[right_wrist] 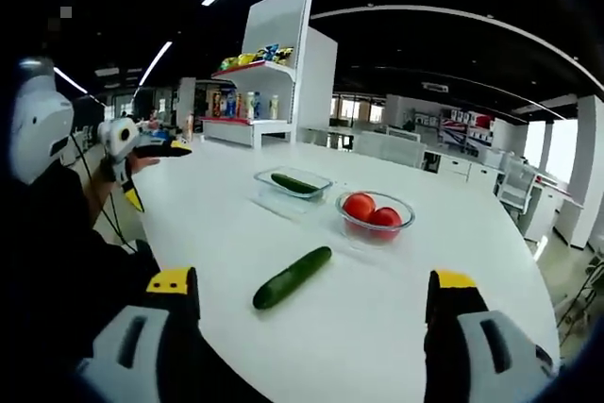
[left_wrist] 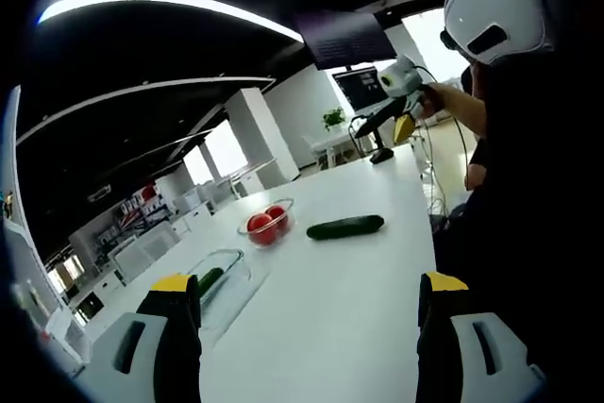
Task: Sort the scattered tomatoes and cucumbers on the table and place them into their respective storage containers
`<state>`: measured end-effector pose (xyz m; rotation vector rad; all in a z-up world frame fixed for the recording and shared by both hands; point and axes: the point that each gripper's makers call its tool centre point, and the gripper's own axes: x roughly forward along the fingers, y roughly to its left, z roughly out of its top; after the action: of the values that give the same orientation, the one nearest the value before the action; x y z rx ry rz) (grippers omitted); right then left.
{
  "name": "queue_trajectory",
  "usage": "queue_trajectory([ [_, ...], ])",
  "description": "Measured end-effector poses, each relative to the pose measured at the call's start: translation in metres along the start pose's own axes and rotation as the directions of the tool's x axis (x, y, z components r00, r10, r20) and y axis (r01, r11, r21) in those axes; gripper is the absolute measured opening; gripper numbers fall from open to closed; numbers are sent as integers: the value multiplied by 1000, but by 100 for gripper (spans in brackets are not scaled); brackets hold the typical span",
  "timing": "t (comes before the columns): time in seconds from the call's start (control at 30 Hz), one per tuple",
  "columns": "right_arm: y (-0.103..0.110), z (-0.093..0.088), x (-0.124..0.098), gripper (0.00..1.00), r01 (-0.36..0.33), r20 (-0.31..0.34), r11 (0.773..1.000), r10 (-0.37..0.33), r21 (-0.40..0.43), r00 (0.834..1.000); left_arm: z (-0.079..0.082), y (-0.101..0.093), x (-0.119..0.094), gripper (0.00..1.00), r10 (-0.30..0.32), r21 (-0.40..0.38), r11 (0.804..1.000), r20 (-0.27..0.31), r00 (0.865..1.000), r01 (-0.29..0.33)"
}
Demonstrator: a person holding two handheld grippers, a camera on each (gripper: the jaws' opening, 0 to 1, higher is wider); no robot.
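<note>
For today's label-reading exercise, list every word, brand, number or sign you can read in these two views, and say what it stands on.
No text can be read in either view.
Packets on the shelf: colourful print, too small and blurred to read.
Bottles on the lower shelf: labels too small to read.
Dark screen at the far end of the table: nothing legible.
Cucumber, tomato bowl, clear container: no labels visible.

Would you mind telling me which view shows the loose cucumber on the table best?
The right gripper view: the loose cucumber lies large and near, unobstructed on the table. The left gripper view shows it smaller and farther off, beside the tomato bowl.
</note>
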<state>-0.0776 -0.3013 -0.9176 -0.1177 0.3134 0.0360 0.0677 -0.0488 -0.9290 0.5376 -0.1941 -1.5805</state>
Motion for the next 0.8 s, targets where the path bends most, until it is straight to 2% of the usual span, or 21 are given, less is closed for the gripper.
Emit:
queue_trajectory([
  [0.13,2,-1,0,97,-5,-17,1000,5,-15,1000,8,7,8,95,-32,29,999,14,999,32],
  [0.2,3,1,-1,97,-9,-21,1000,9,-23,1000,16,5,17,95,-86,78,993,24,996,84],
  [0.27,6,3,-1,97,-13,-24,999,13,-29,1000,26,-2,28,95,-158,105,983,48,986,152],
  [0.33,11,5,-3,97,-19,-27,999,18,-45,999,33,-8,41,95,-218,138,968,43,975,210],
  [0.4,14,8,-5,97,-23,-22,998,22,-55,1000,36,-16,54,95,-286,163,947,41,957,276],
  [0.47,17,11,-8,97,-28,-21,998,27,-62,999,37,-17,74,95,-320,186,932,21,947,311],
  [0.5,17,12,-9,97,-28,-20,998,27,-64,999,37,-17,77,95,-324,186,931,21,946,315],
  [0.57,18,16,-11,97,-24,-11,997,23,-75,1000,40,-26,96,95,-390,193,904,8,921,381],
  [0.63,17,18,-12,97,-21,-6,997,21,-77,1000,45,-34,110,95,-451,183,879,27,892,439],
  [0.7,16,19,-13,97,-18,-3,997,17,-75,1000,47,-35,126,92,-471,194,867,21,882,459],
  [0.8,15,18,-14,97,-8,-1,997,8,-78,1000,44,-41,148,85,-525,205,832,-7,851,515],
])
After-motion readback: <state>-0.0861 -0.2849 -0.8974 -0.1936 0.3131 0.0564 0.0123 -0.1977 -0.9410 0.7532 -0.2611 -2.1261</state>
